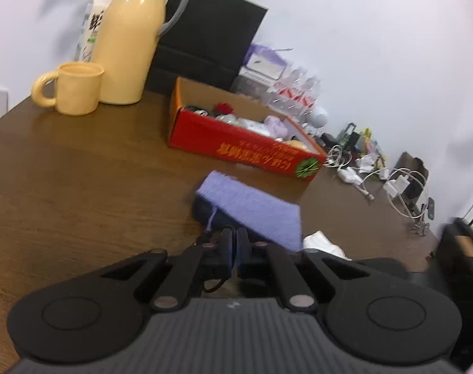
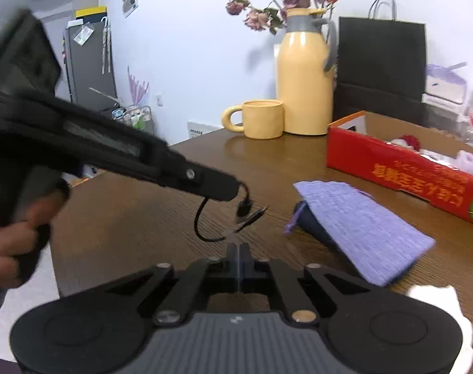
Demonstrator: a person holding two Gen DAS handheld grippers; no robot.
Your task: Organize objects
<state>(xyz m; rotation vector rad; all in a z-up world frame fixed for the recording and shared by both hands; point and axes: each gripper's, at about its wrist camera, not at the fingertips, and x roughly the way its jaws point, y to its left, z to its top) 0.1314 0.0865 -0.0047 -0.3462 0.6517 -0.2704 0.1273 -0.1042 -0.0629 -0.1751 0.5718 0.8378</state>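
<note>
My left gripper [image 1: 235,237] is shut on a short black cable [image 1: 213,282], whose loop hangs under its jaws; in the right wrist view it reaches in from the left [image 2: 228,191] with the black cable [image 2: 205,222] dangling above the table. My right gripper [image 2: 238,249] is shut and empty, low over the wooden table [image 2: 143,218], just below that cable. A folded purple cloth [image 1: 255,207] lies on a dark pouch [image 1: 202,210] ahead of the left gripper, and also shows in the right wrist view [image 2: 361,221]. The red open cardboard box [image 1: 236,146] holds several small items.
A yellow thermos jug [image 1: 127,50] and yellow mug [image 1: 76,88] stand at the table's back, beside a black paper bag [image 1: 211,37]. White chargers and cables [image 1: 392,180] clutter the far right. A white crumpled thing [image 1: 322,243] lies beside the cloth. The table edge [image 2: 59,268] runs at left.
</note>
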